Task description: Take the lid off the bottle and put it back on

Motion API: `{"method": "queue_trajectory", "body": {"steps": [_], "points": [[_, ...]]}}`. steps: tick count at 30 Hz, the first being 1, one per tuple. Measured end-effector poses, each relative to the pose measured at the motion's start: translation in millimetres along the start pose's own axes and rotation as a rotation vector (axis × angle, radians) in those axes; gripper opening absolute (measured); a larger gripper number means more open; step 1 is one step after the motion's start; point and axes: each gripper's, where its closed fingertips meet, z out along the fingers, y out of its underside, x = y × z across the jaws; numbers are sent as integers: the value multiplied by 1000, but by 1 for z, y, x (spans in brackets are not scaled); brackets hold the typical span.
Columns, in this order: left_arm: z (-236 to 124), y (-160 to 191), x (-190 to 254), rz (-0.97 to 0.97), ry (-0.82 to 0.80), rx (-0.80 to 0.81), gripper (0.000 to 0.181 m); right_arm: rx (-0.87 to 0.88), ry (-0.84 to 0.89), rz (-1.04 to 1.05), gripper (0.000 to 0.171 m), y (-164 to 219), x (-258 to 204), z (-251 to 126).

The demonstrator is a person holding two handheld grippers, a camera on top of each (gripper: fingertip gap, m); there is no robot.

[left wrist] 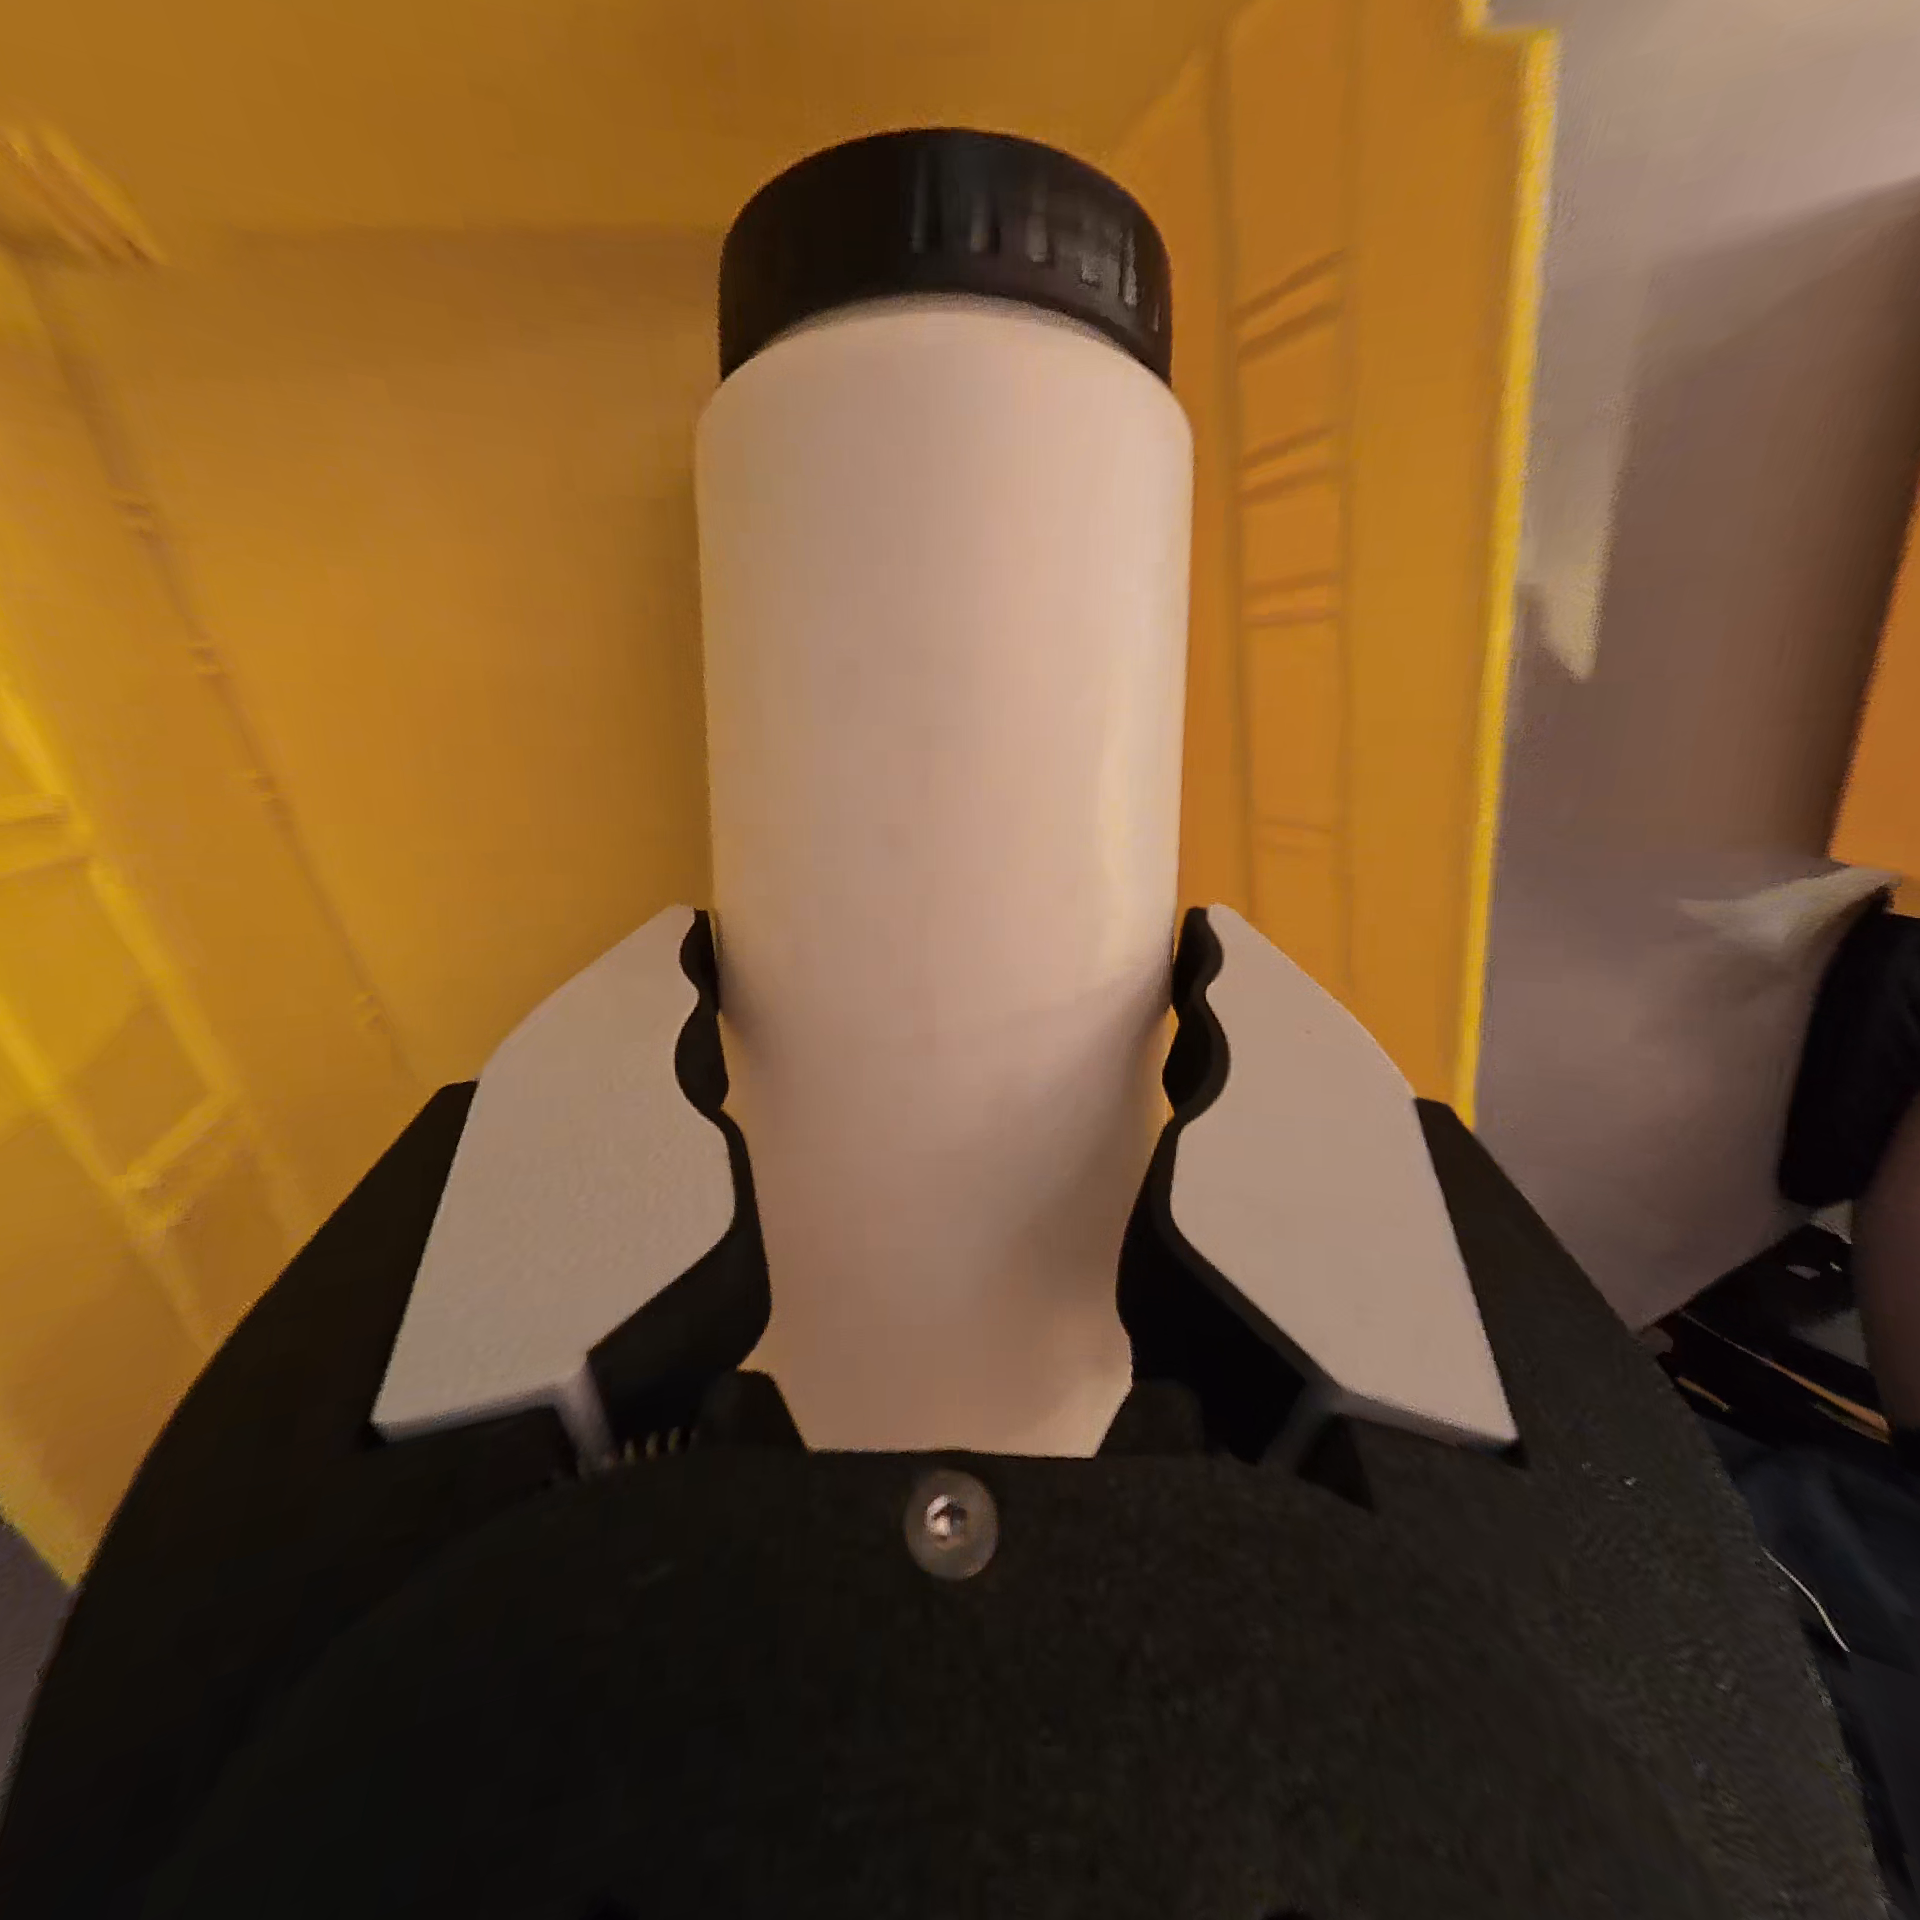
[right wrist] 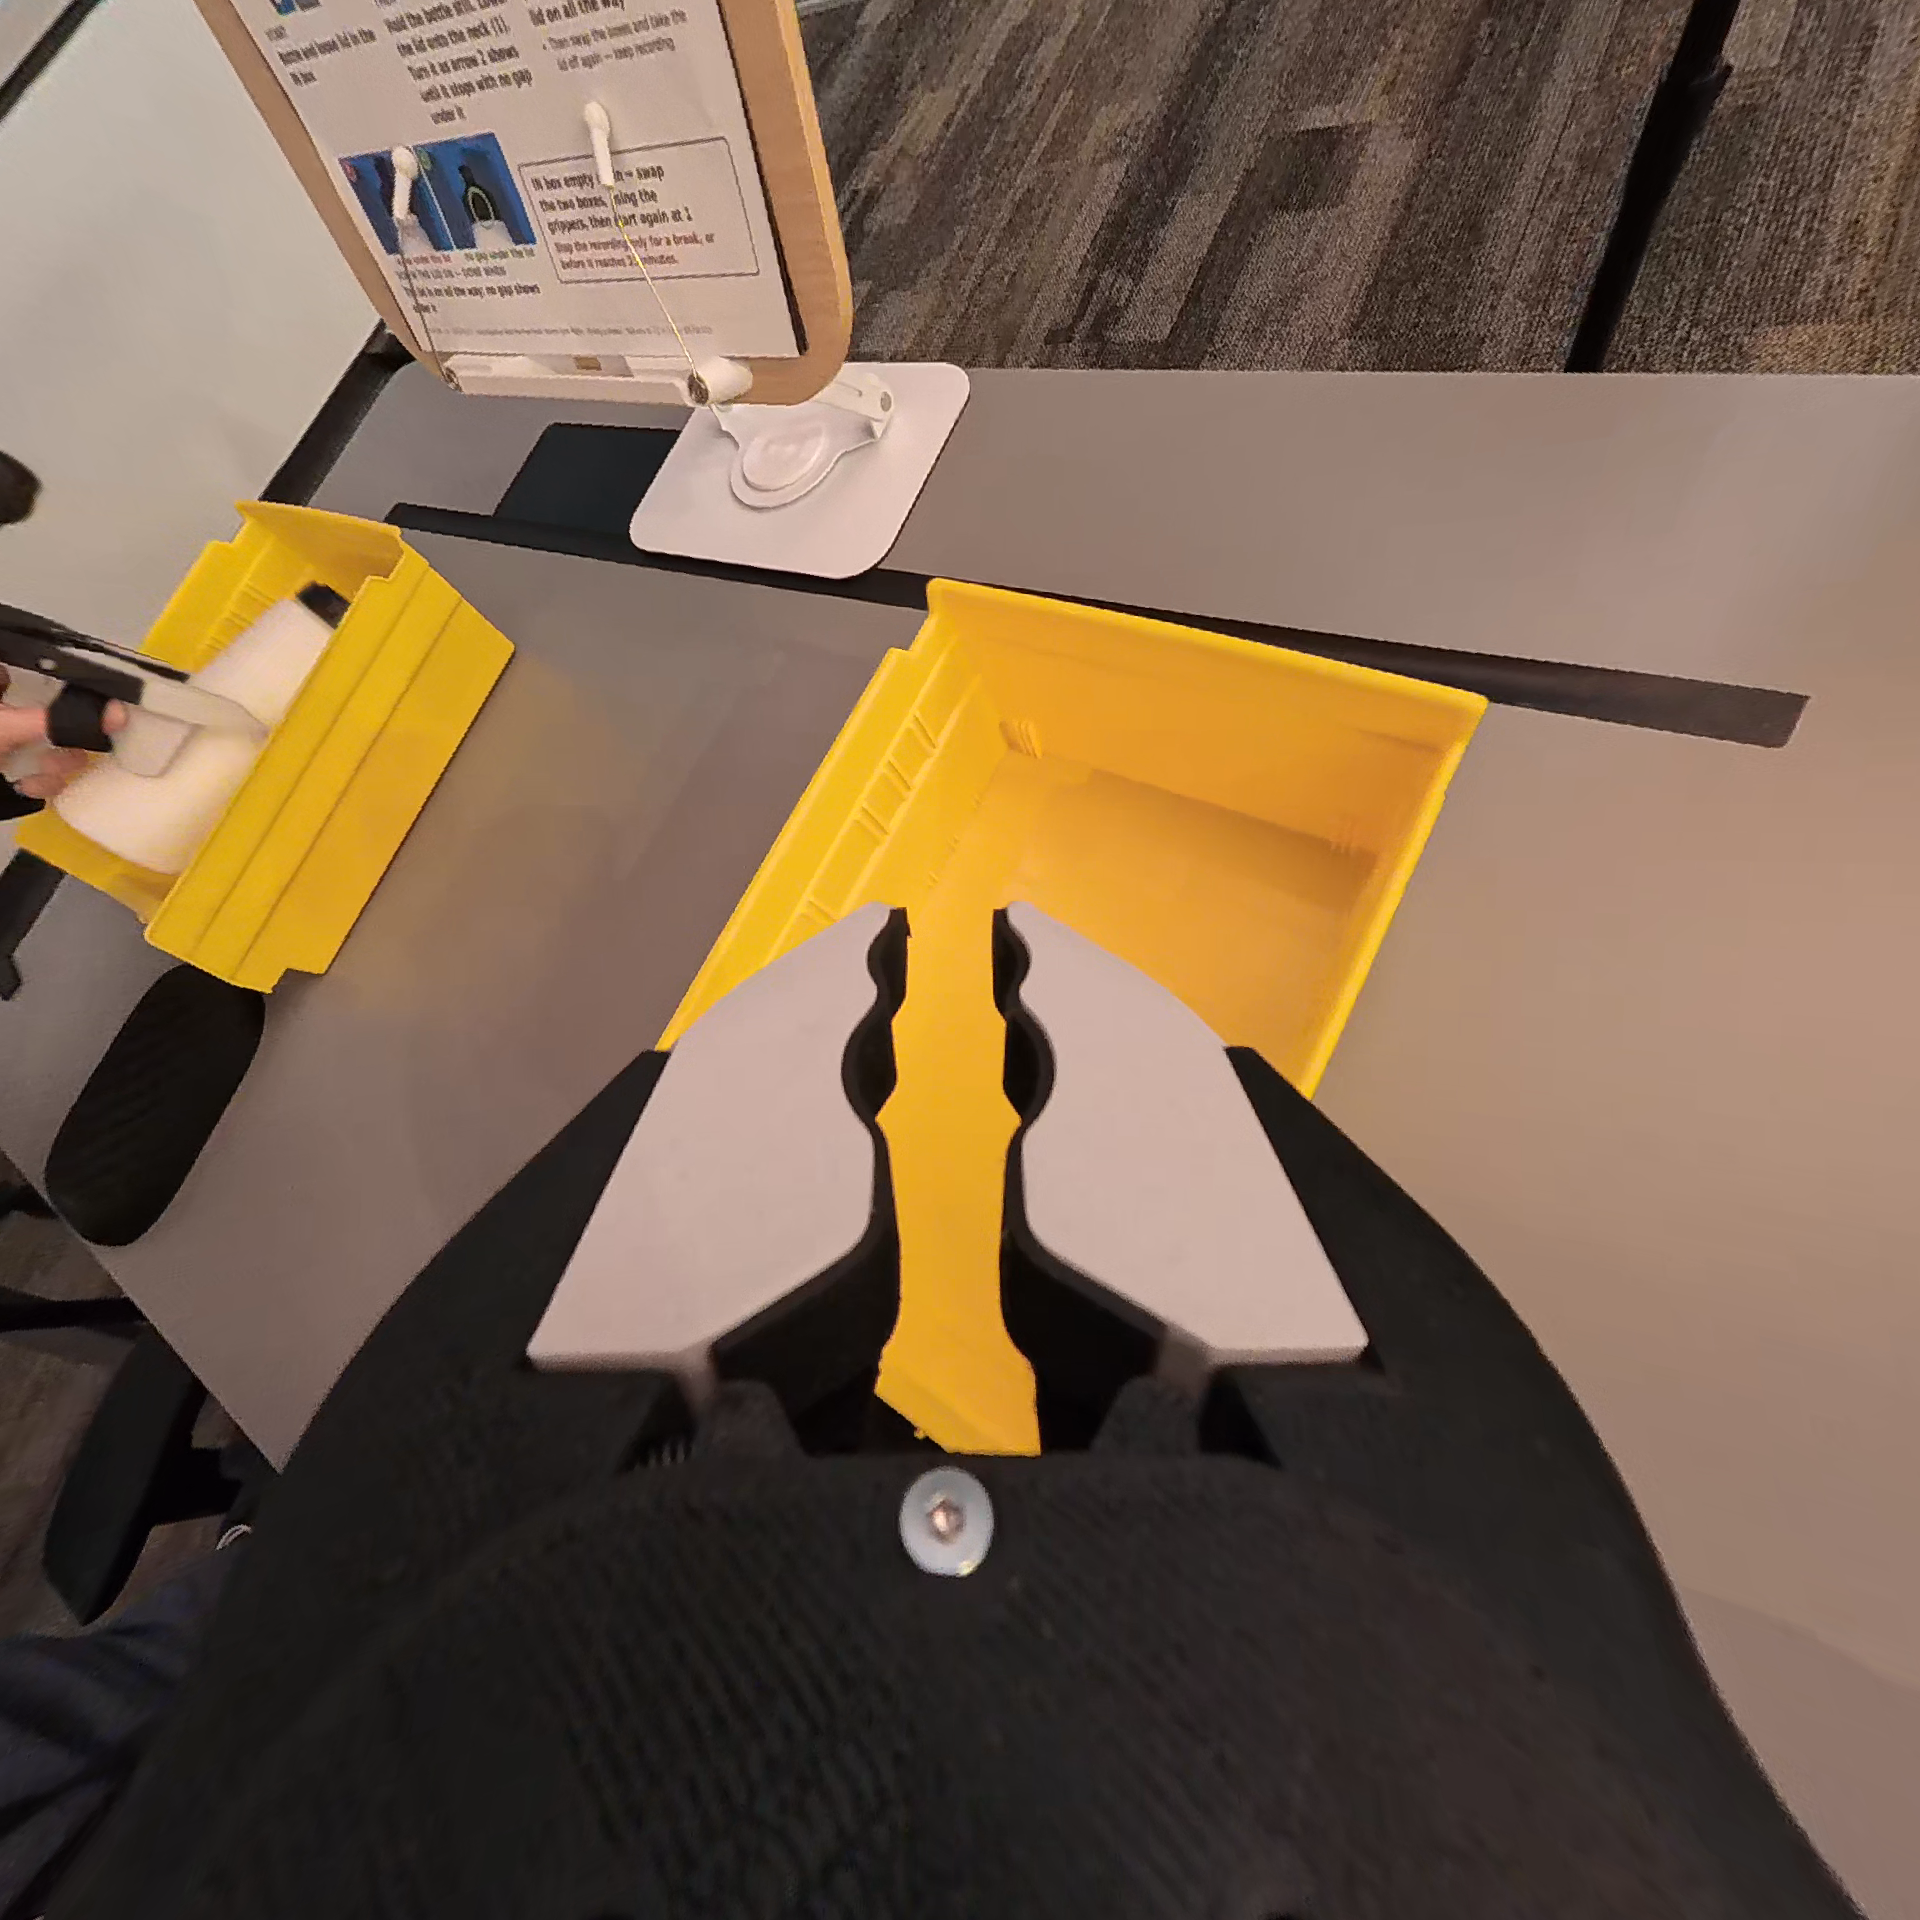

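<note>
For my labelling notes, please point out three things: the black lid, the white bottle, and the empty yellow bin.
black lid [left wrist: 940,249], left wrist view, ribbed side wall.
white bottle [left wrist: 940,675], left wrist view, middle of body.
empty yellow bin [right wrist: 1195,665], right wrist view, far wall.

Left tool [left wrist: 945,997], right tool [right wrist: 948,977]: textured black bodies, pale grey fingers with wavy black inner pads, one silver hex screw each.

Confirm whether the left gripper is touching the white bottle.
Touching: in the left wrist view the left gripper clamps the white bottle with both black pads against its sides.
</note>
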Motion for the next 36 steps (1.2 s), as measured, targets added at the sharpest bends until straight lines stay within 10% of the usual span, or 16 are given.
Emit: {"method": "queue_trajectory", "body": {"steps": [5,20,36], "points": [[-26,-1,12,11,67,69,84,-29,12,-8,16,3,-2,6],[32,37,-18,231,-232,-376,85,-105,20,-16,16,11,-5,20],[43,16,-12,259,-195,-332,86,-204,24,11,16,26,2,34]]}}
